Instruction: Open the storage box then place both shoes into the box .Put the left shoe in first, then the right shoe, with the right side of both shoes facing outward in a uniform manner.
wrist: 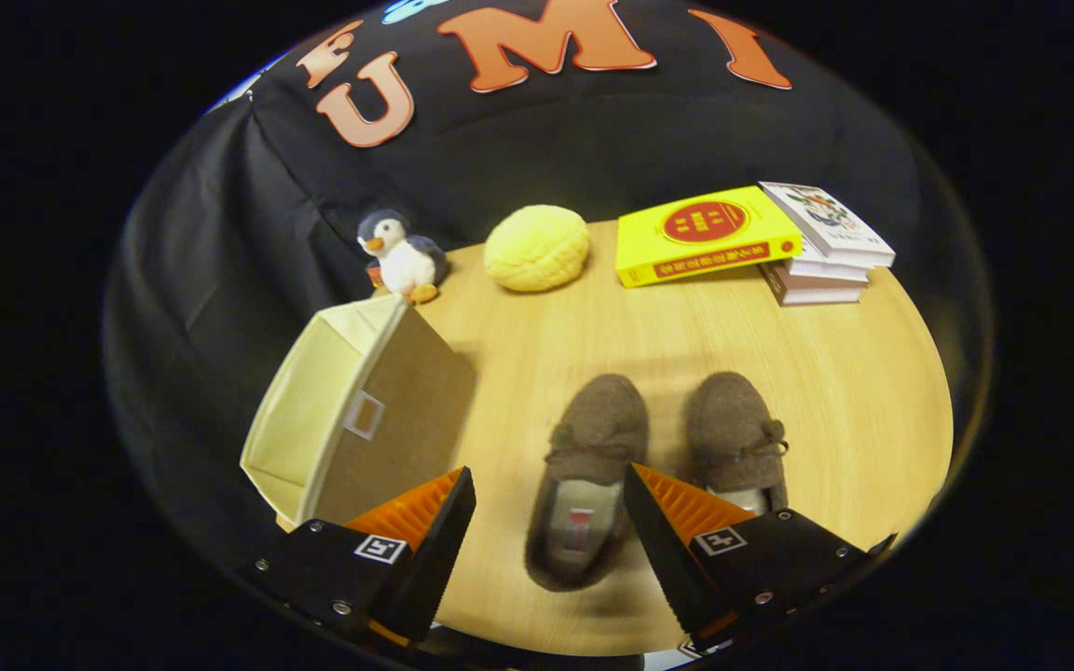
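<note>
Two brown slippers lie side by side on the wooden table, toes pointing away from me. The left shoe [588, 471] lies between my fingers, its heel end close to the fingertips. The right shoe [736, 438] sits just beyond the right finger, partly hidden by it. My gripper [546, 531] is open, hovering above the left shoe without touching it. The storage box [351, 410], a cream fabric cube, stands at the left of the shoes with its top open and a small label window on its side.
At the back of the table sit a plush penguin [400, 256], a yellow round cushion [537, 247], a yellow book [700, 235] and a stack of books [821, 247]. The table edge [919, 373] curves round the right side.
</note>
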